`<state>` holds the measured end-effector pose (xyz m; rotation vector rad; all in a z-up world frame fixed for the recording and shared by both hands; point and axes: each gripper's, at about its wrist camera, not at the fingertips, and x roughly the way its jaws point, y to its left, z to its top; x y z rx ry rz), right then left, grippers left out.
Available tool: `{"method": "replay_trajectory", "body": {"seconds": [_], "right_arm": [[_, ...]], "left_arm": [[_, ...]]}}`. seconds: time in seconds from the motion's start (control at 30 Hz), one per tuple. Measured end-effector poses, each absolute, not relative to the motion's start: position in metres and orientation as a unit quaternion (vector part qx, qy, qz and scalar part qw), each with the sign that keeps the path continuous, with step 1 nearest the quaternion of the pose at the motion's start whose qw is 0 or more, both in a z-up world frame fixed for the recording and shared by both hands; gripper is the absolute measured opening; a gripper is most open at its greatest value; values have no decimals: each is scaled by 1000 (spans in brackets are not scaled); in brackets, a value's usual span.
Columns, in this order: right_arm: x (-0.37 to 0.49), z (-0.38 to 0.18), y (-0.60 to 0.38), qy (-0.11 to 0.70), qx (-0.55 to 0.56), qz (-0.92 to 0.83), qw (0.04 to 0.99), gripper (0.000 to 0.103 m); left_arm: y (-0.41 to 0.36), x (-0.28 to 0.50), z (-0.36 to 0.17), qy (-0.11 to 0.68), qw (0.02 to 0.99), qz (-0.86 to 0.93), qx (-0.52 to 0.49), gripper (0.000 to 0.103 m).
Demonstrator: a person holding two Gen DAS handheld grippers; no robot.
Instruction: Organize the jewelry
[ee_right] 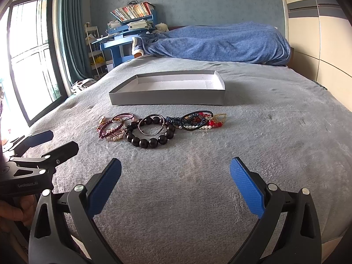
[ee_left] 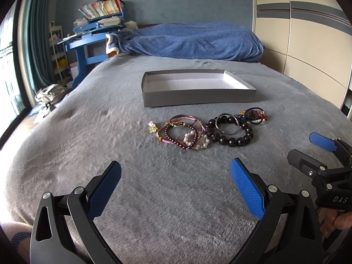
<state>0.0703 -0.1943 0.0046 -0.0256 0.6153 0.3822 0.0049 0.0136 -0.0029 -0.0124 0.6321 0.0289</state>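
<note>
- The left gripper (ee_left: 176,176) is wide open and holds nothing.
- The right gripper (ee_right: 176,176) is wide open too, holding nothing.
- The jewelry (ee_left: 209,129) lies in a row running left to right, mid-bed: black beads, pearls, red beads.
- A gray box (ee_left: 198,88) sits just behind it on the bed (ee_left: 88,132).

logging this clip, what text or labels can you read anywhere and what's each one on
"DAS": white letters on the black body of the right gripper, cut off at the frame edge in the left wrist view.
"GenRobot_AI", roughly: small white print on the black body of the left gripper in the right wrist view; blurred, so the reading is uncertain.
Spines of the books on the blue desk: too small to read.
</note>
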Motion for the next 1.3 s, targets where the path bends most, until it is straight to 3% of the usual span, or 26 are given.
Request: {"method": "replay_trajectory", "body": {"seconds": [0.37,0.8,0.9,1.03,1.3], "right_arm": [[74,4,-192,312,-1,187,932,97],[110,9,-199,358,34,171,917,98],[118,12,-201,363,33,175,914,98],[128,16,-200,365,24,184,912,97],[143,13,-206,369,33,180,911,97]], "left_arm": [[21,11,0,294,955,35,-26,98],[23,53,8,359,933,-28,-11,98],[29,64,8,371,928,-29,-14,94],[33,81,2,396,918,-35,-10,69],[30,102,-1,404,913,-59,-10,65]]}}
